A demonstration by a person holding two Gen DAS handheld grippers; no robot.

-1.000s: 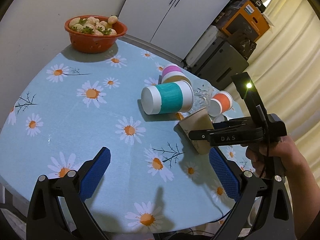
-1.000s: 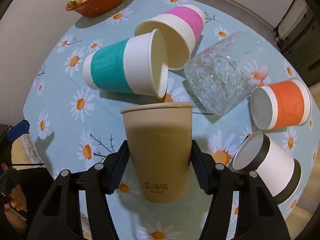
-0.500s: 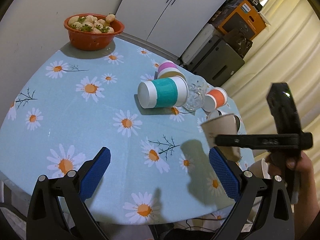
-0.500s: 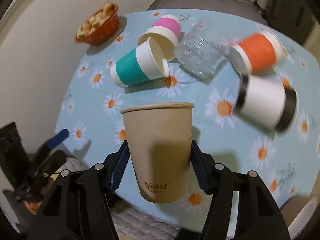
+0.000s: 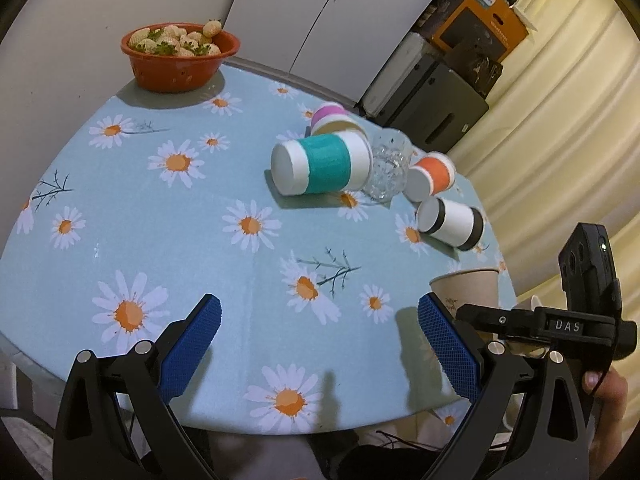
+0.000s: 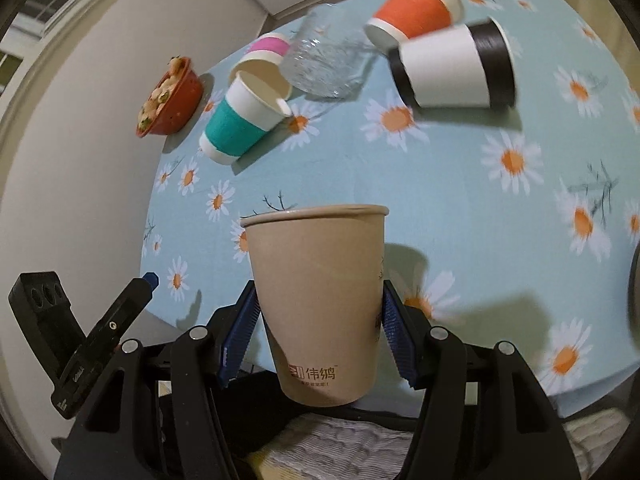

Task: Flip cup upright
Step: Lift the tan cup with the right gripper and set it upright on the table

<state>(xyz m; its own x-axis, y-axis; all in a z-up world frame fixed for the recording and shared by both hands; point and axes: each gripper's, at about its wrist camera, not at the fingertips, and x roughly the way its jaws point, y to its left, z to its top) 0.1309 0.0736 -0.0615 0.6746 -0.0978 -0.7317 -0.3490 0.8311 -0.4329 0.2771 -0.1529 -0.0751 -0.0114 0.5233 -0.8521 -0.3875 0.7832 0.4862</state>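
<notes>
My right gripper (image 6: 316,328) is shut on a brown paper cup (image 6: 320,300), held upright with its rim up, above the near edge of the round table (image 6: 460,208). In the left wrist view the same cup (image 5: 468,288) shows at the right table edge, held by the right gripper (image 5: 532,324). My left gripper (image 5: 318,344) is open and empty over the near part of the table (image 5: 120,216).
Several cups lie on their sides: teal (image 5: 320,164), pink (image 5: 328,114), orange (image 5: 432,174), black-and-white (image 5: 452,222), beside a tipped glass (image 5: 386,168). An orange bowl of strawberries (image 5: 180,56) stands at the far left. Cabinets and boxes (image 5: 440,80) stand behind.
The right gripper carried the brown cup back from the cluster toward the near right table edge, turning it upright. The left gripper has barely moved.
</notes>
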